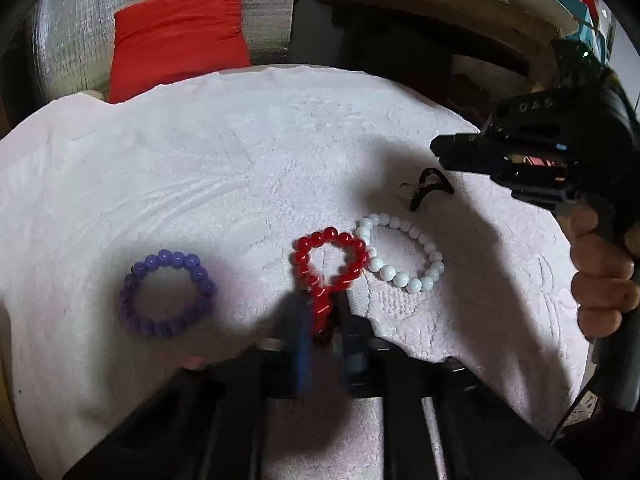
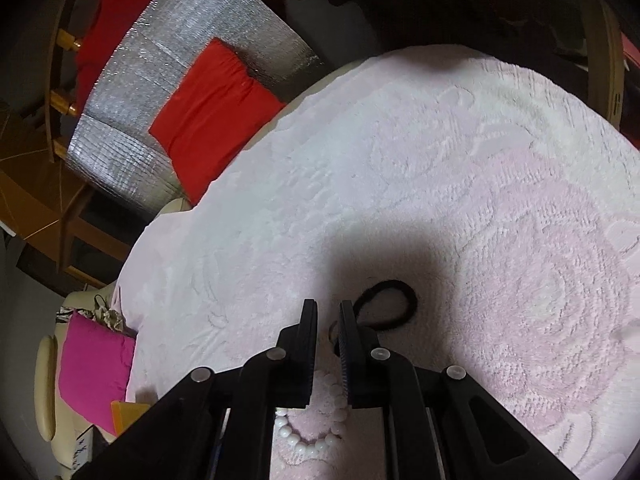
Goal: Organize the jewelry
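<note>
Fingers of the left gripper [image 1: 324, 308] pinch the red bracelet [image 1: 330, 260]; right gripper [image 2: 328, 312] hovers nearly closed, empty.

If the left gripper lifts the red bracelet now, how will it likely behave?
The red bracelet would probably sag: its near end is already squeezed narrow between the left gripper fingers, so it bends easily. Its glossy round beads may slip in the grip. It touches the white bracelet, which might get nudged.
</note>
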The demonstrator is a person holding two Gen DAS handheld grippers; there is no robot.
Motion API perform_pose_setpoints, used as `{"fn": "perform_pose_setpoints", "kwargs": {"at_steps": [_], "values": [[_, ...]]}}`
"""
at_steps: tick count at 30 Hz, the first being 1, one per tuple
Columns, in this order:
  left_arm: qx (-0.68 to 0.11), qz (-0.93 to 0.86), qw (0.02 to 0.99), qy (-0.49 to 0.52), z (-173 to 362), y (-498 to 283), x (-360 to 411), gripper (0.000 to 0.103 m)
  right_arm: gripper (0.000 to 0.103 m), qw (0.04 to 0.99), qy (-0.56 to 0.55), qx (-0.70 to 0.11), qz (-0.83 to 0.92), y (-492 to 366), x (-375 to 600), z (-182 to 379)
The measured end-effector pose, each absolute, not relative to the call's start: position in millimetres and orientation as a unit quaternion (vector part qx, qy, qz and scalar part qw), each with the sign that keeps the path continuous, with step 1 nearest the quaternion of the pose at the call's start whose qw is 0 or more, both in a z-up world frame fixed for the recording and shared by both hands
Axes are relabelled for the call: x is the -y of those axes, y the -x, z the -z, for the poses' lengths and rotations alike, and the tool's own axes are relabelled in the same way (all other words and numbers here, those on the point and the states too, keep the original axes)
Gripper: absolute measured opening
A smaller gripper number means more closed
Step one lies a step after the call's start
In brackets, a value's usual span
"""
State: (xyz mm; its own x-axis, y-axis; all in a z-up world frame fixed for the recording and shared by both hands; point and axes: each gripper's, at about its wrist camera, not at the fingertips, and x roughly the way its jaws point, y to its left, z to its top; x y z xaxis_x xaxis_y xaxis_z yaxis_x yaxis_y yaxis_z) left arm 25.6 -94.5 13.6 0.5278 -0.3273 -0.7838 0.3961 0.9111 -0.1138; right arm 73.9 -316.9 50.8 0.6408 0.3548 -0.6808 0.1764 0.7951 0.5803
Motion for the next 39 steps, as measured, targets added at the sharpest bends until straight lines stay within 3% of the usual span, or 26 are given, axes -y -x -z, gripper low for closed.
{"fn": "perform_pose_setpoints", "kwargs": {"at_steps": [10,15,19,28,30,32,39], "values": [[-0.405,0.195,0.893,-0.015,-48,0,78,0.01,0.012,0.848,-0.328,-0.412,-0.059,-59,323,-64],[-0.378,0.188,0.907,-0.008,-68,16,67,0.01,0.017,0.796,-0.393,-0.458,-0.057,-63,337,-42],[-0.374,0.186,0.908,0.002,-72,18,63,0.01,0.032,0.781,-0.413,-0.466,-0.046,-67,339,-28],[-0.382,0.182,0.906,0.001,-66,14,58,0.01,0.033,0.771,-0.458,-0.443,-0.012,-87,340,-1],[-0.383,0.179,0.906,0.003,-67,14,55,0.01,0.028,0.778,-0.45,-0.439,-0.005,-88,337,-3],[-0.382,0.174,0.908,0.004,-68,14,52,0.01,0.014,0.789,-0.432,-0.437,0.005,-88,334,-6],[-0.371,0.149,0.917,0.003,-75,25,42,0.01,0.011,0.822,-0.384,-0.419,-0.012,-79,320,-33]]}}
